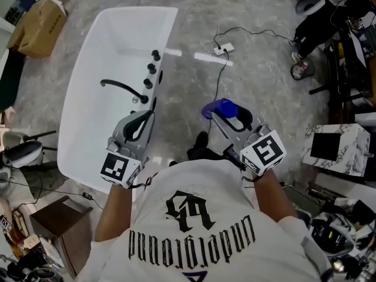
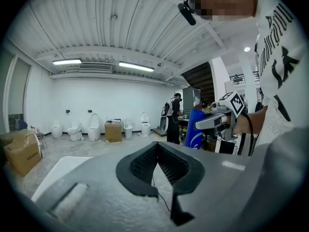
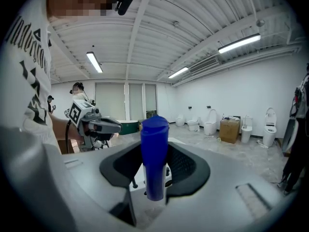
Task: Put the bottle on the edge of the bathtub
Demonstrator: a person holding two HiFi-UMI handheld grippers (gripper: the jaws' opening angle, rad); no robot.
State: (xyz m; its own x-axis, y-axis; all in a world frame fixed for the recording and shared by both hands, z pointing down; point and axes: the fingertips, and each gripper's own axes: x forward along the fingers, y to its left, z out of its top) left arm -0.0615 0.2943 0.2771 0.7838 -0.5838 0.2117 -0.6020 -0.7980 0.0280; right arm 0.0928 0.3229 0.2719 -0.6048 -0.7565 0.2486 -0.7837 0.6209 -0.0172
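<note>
The blue bottle (image 3: 154,144) is pinched between the two jaws of the right hand-held gripper (image 1: 222,113), up in the air above the floor. The jaws press on its round sides, a bit below the top, and that looks like a good place to hold it. It looks like a plastic bottle, so it is probably light and will not break. Its sides look smooth, so it could slip, and a very hard squeeze might dent it. The bottle stands straight up. Its long way goes up and down, with the top pointing at the ceiling and the bottom hanging just under the jaws. It is tall and thin, so it may tip over if it is set down crooked. The left hand-held gripper (image 2: 158,146) has its jaws pressed together and holds nothing. The white bathtub (image 1: 166,34) lies off to the left of the right hand-held gripper, just in front of the left one. Its near edge has black taps (image 1: 151,69) on it, with bare edge on each side of them.
</note>
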